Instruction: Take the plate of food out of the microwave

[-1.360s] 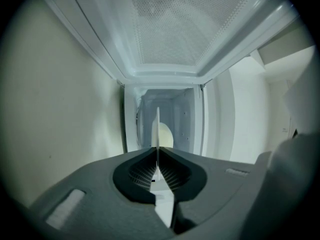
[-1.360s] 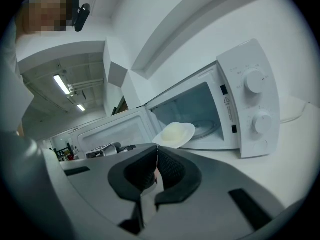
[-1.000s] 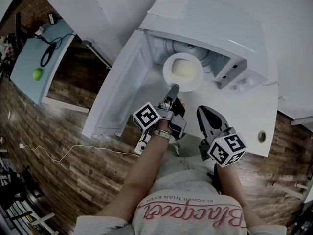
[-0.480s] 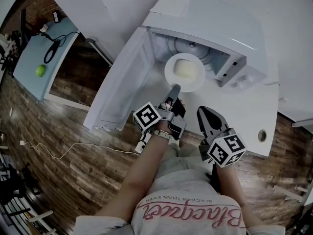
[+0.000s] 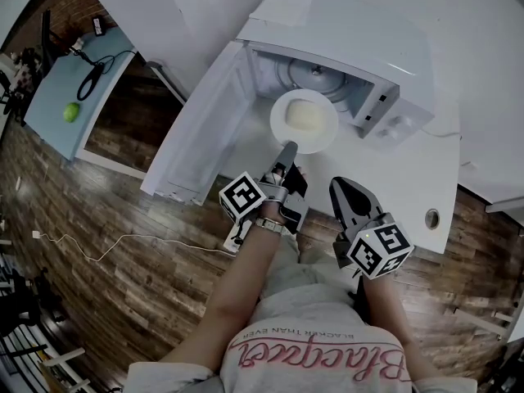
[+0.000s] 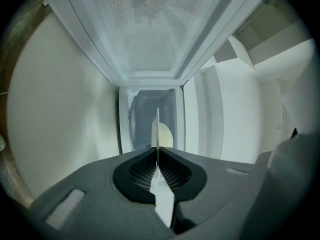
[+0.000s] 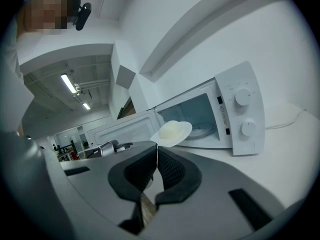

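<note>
A white plate point(image 5: 304, 119) with a pale mound of food hangs just in front of the open microwave point(image 5: 352, 43), above the white counter. My left gripper point(image 5: 288, 147) is shut on the plate's near rim. In the left gripper view the plate point(image 6: 156, 129) shows edge-on between the closed pads of the left gripper point(image 6: 157, 151). My right gripper point(image 5: 340, 187) is shut with nothing in it, to the right of the plate and nearer the person. The right gripper view shows the right gripper point(image 7: 156, 149), the plate point(image 7: 171, 132) and the microwave point(image 7: 220, 114) behind it.
The microwave door point(image 5: 205, 129) stands swung wide to the left. The white counter point(image 5: 409, 178) has a round hole point(image 5: 431, 218) near its right front. A pale blue side table point(image 5: 61, 80) with a green object point(image 5: 72, 111) and a cable stands far left over wooden floor.
The plate, still in my left gripper, has come a little further out of the microwave's opening. The right gripper stays shut beside it.
</note>
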### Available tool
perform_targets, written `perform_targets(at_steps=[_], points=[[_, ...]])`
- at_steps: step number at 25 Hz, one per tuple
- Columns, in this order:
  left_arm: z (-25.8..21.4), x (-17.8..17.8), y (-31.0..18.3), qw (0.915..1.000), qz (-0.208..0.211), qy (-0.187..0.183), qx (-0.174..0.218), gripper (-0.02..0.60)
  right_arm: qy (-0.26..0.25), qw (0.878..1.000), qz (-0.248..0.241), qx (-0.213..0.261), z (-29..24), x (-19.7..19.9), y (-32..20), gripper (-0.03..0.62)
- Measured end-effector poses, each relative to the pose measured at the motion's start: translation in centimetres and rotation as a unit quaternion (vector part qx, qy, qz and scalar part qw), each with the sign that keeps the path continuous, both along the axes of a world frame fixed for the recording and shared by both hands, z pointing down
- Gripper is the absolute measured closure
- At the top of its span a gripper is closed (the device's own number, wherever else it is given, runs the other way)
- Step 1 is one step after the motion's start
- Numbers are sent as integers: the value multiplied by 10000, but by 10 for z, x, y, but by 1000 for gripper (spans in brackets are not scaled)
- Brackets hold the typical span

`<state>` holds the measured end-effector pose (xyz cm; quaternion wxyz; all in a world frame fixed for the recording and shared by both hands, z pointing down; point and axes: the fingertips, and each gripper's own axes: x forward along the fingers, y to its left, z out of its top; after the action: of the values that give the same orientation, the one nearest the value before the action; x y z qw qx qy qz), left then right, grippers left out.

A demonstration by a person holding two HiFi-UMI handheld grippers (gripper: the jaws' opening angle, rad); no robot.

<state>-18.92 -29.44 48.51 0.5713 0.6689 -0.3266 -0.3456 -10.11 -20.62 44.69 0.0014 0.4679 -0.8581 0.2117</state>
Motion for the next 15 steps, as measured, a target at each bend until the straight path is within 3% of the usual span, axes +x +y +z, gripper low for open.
perform_targets(at_steps=[15], points=[[-30,-3,40,9999,-109,-75,32,563,31,9997,-166,194,-33,9,23,580]])
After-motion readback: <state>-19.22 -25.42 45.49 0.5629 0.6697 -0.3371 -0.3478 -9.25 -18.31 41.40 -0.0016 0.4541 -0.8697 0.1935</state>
